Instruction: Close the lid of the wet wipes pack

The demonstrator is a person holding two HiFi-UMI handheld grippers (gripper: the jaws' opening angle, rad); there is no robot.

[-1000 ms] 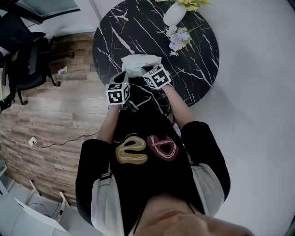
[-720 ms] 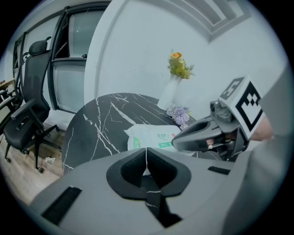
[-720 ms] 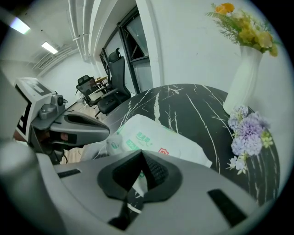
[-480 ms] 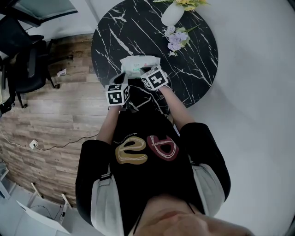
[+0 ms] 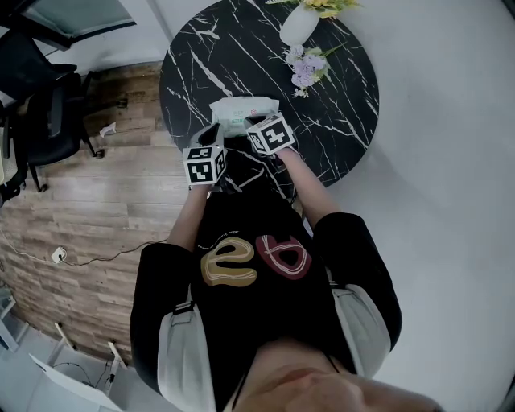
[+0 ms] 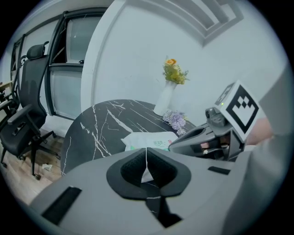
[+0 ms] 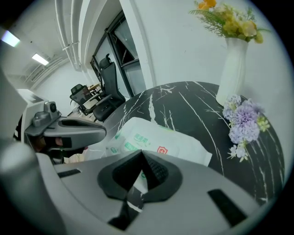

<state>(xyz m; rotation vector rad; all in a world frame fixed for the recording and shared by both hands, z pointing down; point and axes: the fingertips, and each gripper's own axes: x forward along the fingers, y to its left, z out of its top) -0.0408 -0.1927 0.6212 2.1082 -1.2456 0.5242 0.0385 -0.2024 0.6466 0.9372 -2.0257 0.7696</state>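
Observation:
A white wet wipes pack [image 5: 244,113] with green print lies flat on the round black marble table [image 5: 338,129], near its front edge. It also shows in the left gripper view as the pack [image 6: 149,139] and in the right gripper view as the pack [image 7: 158,140]. My left gripper [image 5: 211,135] hovers at the pack's near left corner, and its jaws [image 6: 146,150] are shut and hold nothing. My right gripper [image 5: 257,122] sits over the pack's near right edge, also shut and holding nothing [image 7: 141,155]. The gripper bodies hide the lid.
A white vase of yellow flowers [image 5: 299,22] stands at the table's far side, with a purple flower sprig [image 5: 306,71] lying beside it. Black office chairs [image 5: 48,113] stand on the wood floor to the left. A cable [image 5: 96,253] trails across that floor.
Both grippers stay at the pack's near edge, and the right one has shifted only slightly. The pack has not moved.

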